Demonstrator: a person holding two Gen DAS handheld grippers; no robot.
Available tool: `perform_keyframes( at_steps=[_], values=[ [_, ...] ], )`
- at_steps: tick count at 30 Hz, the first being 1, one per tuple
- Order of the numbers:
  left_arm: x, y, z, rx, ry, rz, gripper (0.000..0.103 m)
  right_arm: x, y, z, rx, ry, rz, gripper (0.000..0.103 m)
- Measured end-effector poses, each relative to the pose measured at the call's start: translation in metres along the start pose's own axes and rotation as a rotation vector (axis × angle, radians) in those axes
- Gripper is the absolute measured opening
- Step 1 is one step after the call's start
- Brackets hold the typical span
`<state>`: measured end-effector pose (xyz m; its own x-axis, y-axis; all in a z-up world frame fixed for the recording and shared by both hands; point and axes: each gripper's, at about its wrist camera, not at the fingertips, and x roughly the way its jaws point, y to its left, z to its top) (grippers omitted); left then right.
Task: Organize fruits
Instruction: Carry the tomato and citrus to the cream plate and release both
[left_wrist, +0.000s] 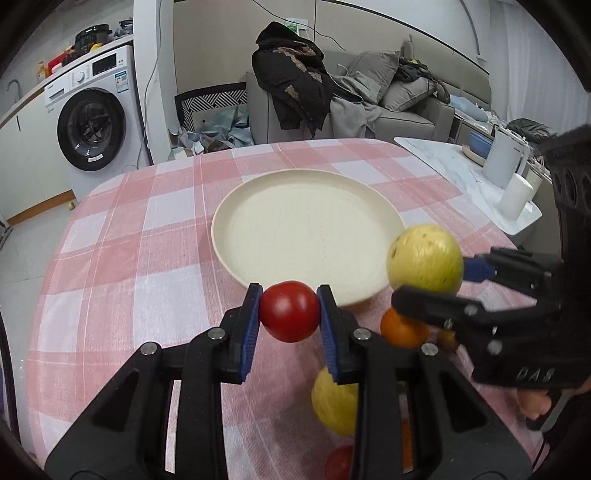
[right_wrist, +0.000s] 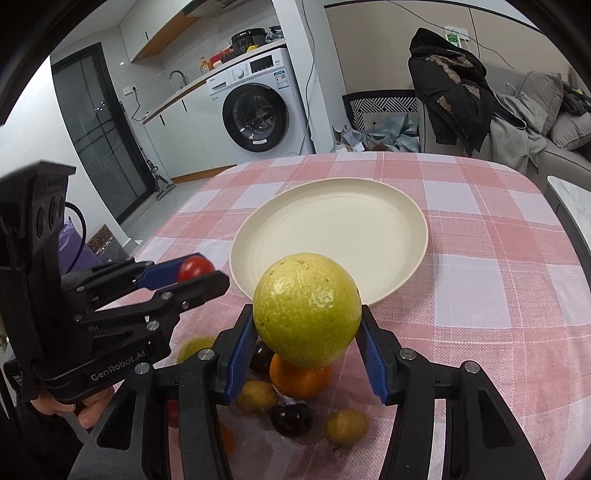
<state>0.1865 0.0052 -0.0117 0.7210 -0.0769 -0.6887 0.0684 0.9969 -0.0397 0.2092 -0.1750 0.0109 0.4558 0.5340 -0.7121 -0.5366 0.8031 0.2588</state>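
Pink-checked desk (right_wrist: 480, 295) carries a cream plate (right_wrist: 388, 206); near its front edge, left gripper (left_wrist: 289, 311) fingers clamp a tomato (left_wrist: 289, 311), right gripper (right_wrist: 307, 332) fingers clamp a green guava (right_wrist: 307, 310) above loose fruits (right_wrist: 299, 376).

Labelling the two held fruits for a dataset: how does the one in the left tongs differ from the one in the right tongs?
The red tomato in the left tongs is glossy, smooth and small; the yellow-green fruit in the right tongs is matte, scuffed with pale patches, and clearly bigger. The tomato fits between its pads; the yellow-green fruit bulges above its pads. Both are round, gripped off the table, near the empty plate.
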Motion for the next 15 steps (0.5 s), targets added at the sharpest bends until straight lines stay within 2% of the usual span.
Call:
perform_keyframes(
  at_steps=[8, 15],
  values=[
    [0.021, 0.002, 0.012, -0.026, -0.008, 0.010, 0.027, 0.018, -0.011, 0.012, 0.056, 0.015, -0.019, 0.054],
    [0.028, 0.003, 0.008, -0.021, -0.004, 0.024, 0.028, 0.014, -0.009, 0.011, 0.032, -0.014, -0.020, 0.055]
  ],
)
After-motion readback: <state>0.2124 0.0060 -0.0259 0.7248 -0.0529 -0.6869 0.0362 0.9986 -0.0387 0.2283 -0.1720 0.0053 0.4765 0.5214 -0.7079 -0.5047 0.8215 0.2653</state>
